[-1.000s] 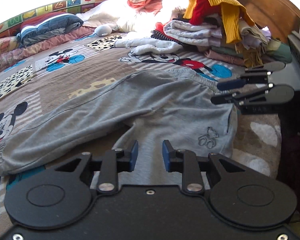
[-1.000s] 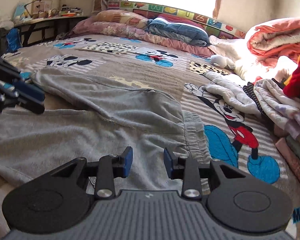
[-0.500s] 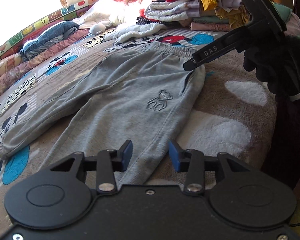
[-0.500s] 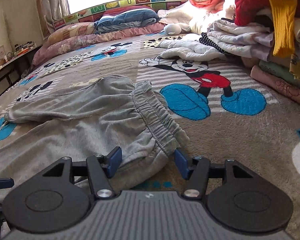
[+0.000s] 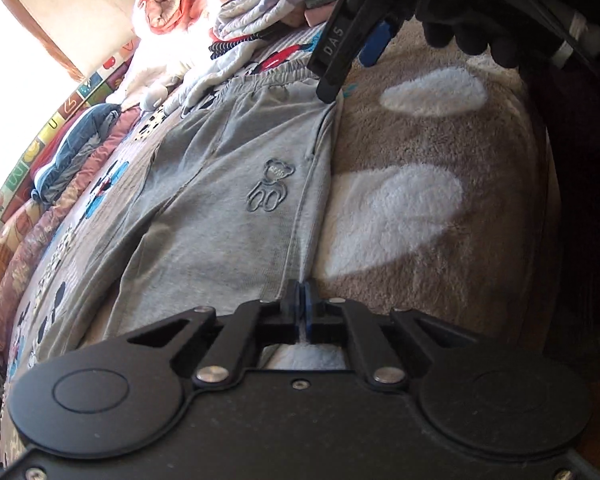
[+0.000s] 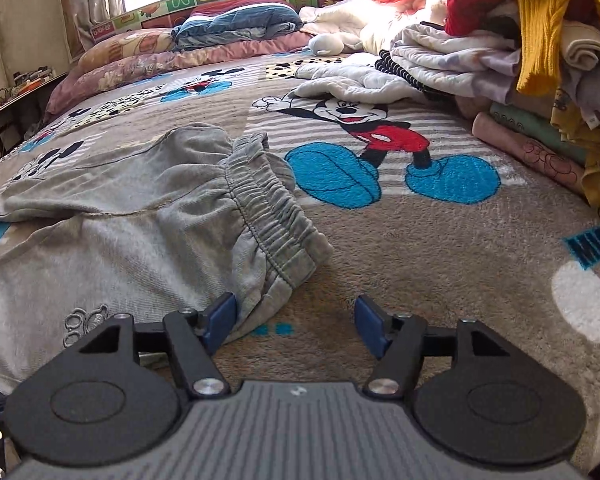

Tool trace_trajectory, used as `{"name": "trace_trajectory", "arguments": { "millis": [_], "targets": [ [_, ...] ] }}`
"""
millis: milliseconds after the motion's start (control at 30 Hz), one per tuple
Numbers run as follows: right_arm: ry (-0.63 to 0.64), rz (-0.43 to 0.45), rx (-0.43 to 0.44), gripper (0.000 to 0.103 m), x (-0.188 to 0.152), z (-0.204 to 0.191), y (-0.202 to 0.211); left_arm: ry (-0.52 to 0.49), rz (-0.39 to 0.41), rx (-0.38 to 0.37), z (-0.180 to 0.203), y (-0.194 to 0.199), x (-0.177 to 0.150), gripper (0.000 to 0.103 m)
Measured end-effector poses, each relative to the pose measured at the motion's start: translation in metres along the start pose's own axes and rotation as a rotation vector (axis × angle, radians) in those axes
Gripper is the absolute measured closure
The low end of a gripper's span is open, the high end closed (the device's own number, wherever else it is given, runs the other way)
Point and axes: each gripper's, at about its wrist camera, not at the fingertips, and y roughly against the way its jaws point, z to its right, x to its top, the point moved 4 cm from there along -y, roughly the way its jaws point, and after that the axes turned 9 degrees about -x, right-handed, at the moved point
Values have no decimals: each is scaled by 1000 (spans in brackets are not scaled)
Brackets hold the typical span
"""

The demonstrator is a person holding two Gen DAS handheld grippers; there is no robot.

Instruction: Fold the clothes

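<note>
**Left gripper pinched on the trouser seam, right gripper spreading at the waistband**

A pair of grey trousers (image 5: 228,184) lies flat on the bed's brown cartoon-mouse blanket (image 5: 440,208), waistband (image 6: 268,216) toward the pile of clothes (image 6: 520,52) at the far right, legs running off to the left. A small outlined bear is stitched on the near leg.

The left gripper (image 5: 301,304) is pressed fully together at the near side edge of the trousers, its blue pads meeting right on the side seam where the grey cloth ends against the blanket. A thin fold of fabric appears caught between the pads, though the contact point is partly hidden by the fingers themselves.

The right gripper (image 6: 296,322) stands spread wide and its jaws are opening. The near corner of the waistband lies just inside its left pad, touching or almost touching it; the right pad hangs over bare blanket. Nothing is clamped between them. In the left wrist view a black-gloved hand (image 5: 480,8) carries this gripper above the waistband's corner.
</note>
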Motion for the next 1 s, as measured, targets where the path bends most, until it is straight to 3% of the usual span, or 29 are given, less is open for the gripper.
{"name": "trace_trajectory", "arguments": {
  "millis": [200, 333, 533, 567, 667, 700, 733, 767, 867, 1000],
  "targets": [
    [15, 117, -31, 39, 8, -3, 21, 119, 21, 6, -23, 24, -2, 92],
    [110, 228, -14, 41, 11, -24, 39, 146, -17, 83, -37, 37, -19, 60],
    [338, 256, 156, 48, -9, -85, 49, 144, -148, 204, -58, 50, -59, 60],
    [364, 241, 161, 48, -13, -91, 47, 144, -172, 224, -63, 52, -67, 60],
    [416, 176, 136, 48, -23, -95, 37, 165, -202, 192, -67, 51, -86, 61],
    [408, 165, 129, 47, -24, -92, 37, 172, -212, 182, -68, 51, -92, 64],
    [400, 153, 123, 45, -26, -89, 36, 178, -222, 171, -69, 51, -98, 90],
    [392, 142, 116, 45, -27, -87, 36, 150, -234, 158, -63, 53, -99, 98],
    [369, 109, 96, 39, -30, -79, 34, 97, -260, 143, -52, 58, -103, 99],
    [342, 97, 60, 38, -29, -68, 36, 166, -203, 145, -64, 79, -98, 98]
  ]
}}
